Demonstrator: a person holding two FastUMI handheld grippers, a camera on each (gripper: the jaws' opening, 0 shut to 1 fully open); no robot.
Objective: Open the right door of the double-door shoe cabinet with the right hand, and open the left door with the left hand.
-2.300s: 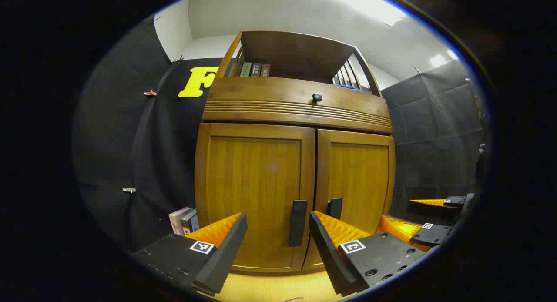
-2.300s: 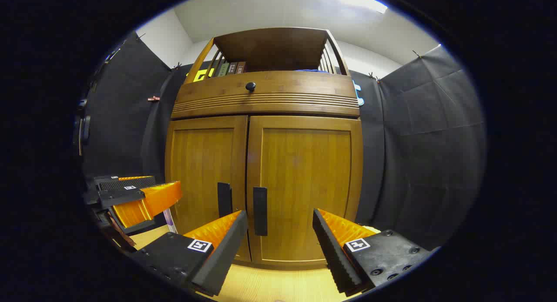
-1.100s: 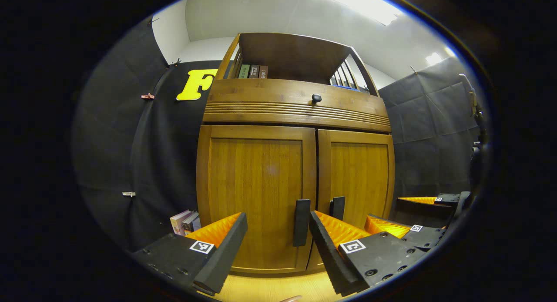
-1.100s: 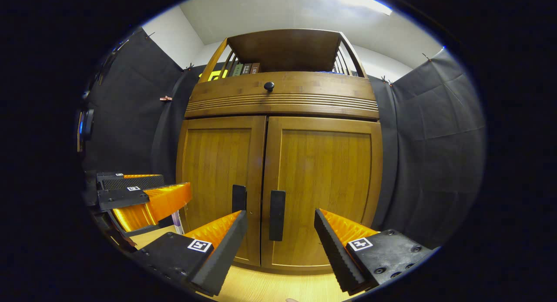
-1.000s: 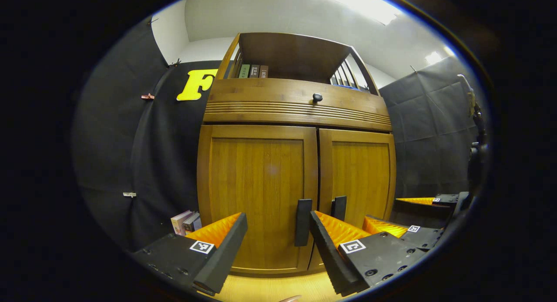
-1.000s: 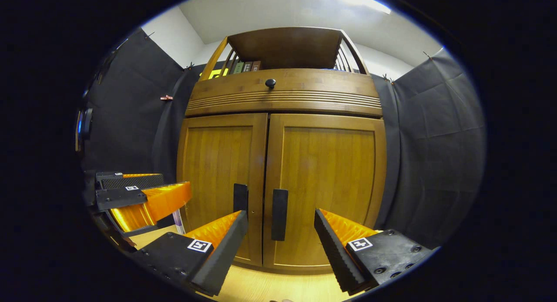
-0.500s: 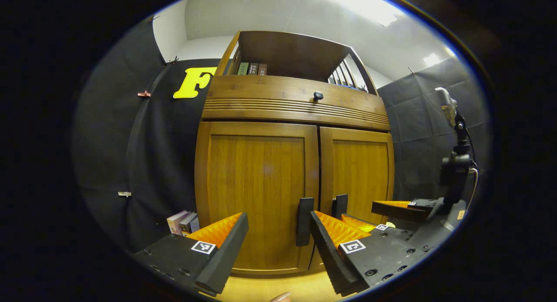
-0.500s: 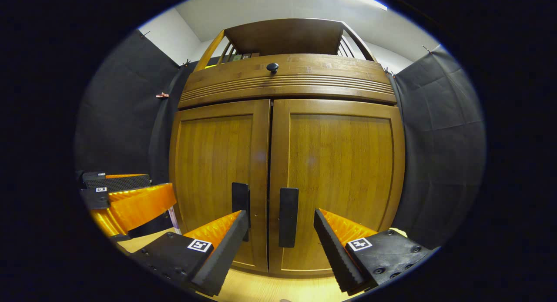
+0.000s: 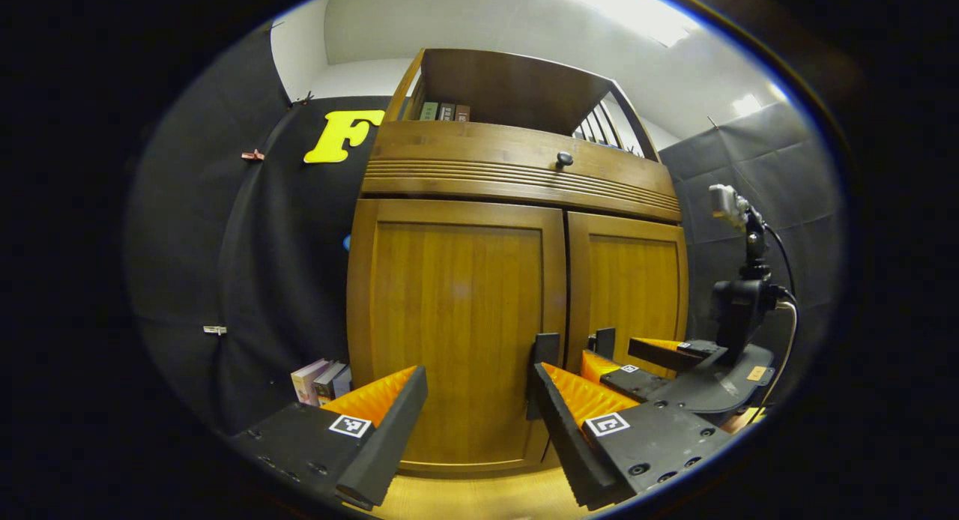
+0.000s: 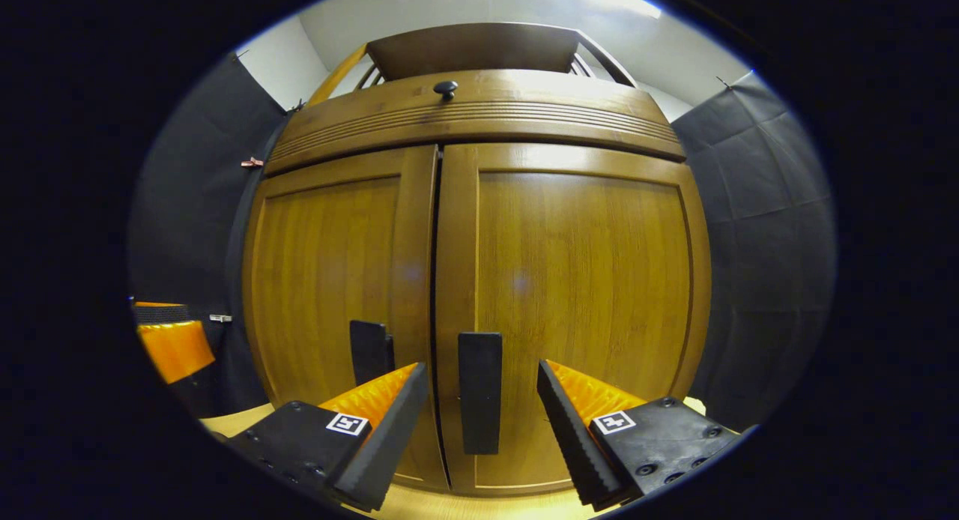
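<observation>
The wooden shoe cabinet has both doors closed. In the right gripper view the right door looms close, and its dark vertical handle stands in the gap of my open right gripper, touching neither finger. The left door's handle is just left of it. In the left gripper view my open left gripper faces the left door from farther back. The left handle is partly hidden behind its right finger. The right gripper reaches toward the right handle.
Above the doors runs a drawer front with a round knob, and books stand on the open top shelf. More books stand on the floor left of the cabinet. A light wooden floor lies below, with black cloth walls on both sides.
My right gripper has moved forward to the cabinet, so the right handle now sits between its open fingers. My left gripper has shifted only slightly. Both doors stay closed.
</observation>
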